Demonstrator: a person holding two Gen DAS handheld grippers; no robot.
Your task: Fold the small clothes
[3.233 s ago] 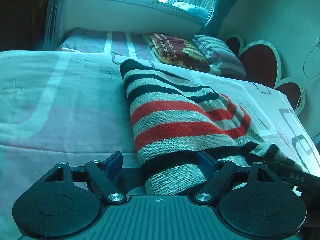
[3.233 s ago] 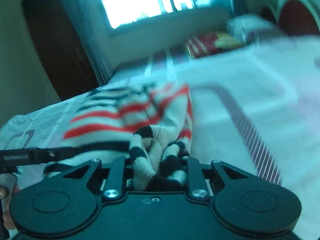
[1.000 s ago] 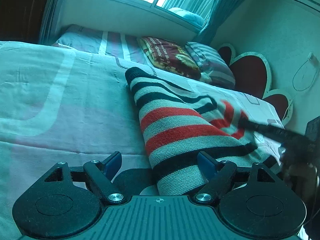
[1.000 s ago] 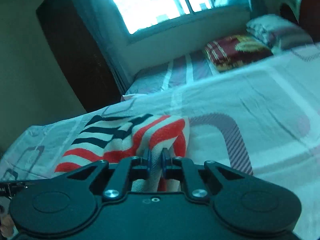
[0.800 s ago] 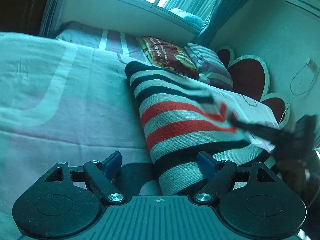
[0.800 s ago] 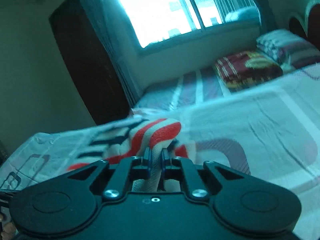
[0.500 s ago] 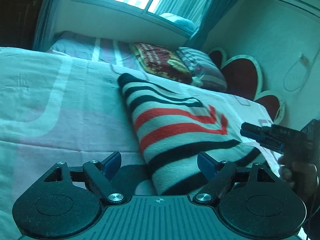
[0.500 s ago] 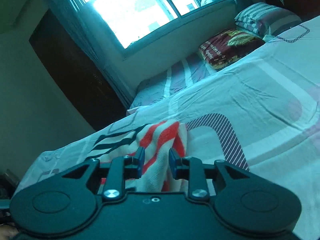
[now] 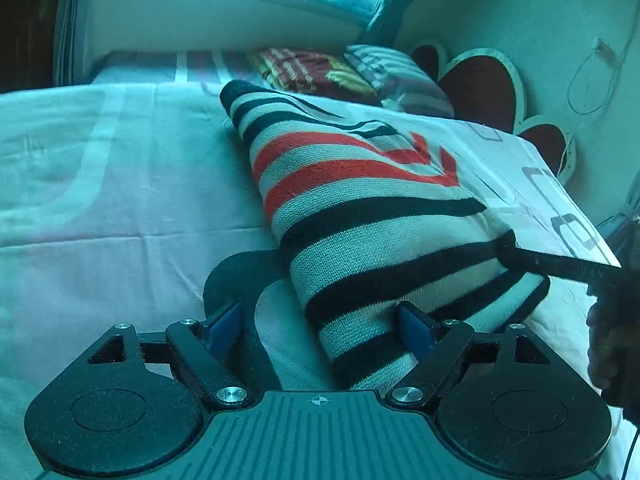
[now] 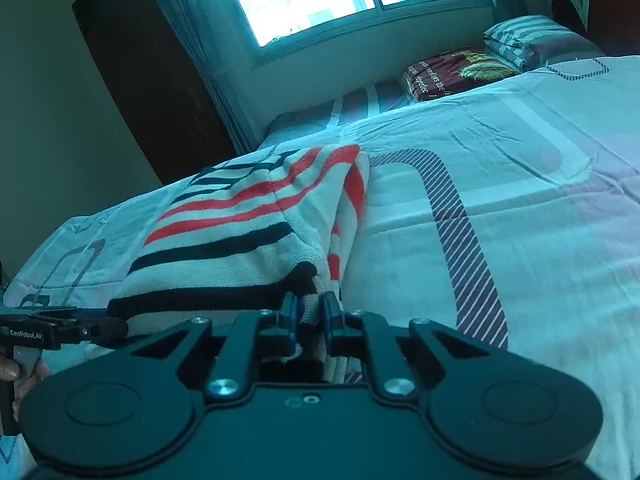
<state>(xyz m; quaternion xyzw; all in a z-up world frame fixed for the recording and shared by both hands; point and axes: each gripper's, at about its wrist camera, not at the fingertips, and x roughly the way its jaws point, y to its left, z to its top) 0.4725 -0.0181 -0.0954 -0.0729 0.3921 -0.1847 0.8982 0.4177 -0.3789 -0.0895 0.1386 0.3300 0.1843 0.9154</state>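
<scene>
A knit garment with grey, black and red stripes (image 9: 360, 208) lies folded on the bed sheet (image 9: 120, 184). My left gripper (image 9: 320, 324) is open, with the garment's near end lying between its blue pads. In the right wrist view the same garment (image 10: 240, 224) lies ahead, and my right gripper (image 10: 308, 312) is shut on its near black-edged corner. The right gripper's tip also shows at the garment's right edge in the left wrist view (image 9: 516, 256). The left gripper shows at the far left of the right wrist view (image 10: 80, 328).
A red patterned pillow (image 9: 316, 72) and a striped pillow (image 9: 396, 80) lie at the head of the bed under the window. A heart-shaped headboard (image 9: 480, 84) stands on the right. A dark wardrobe (image 10: 152, 72) stands by the wall.
The right gripper let go of the folded-over edge, opened, dropped back to the garment's near corner and shut on it. The left gripper stayed open at the near end.
</scene>
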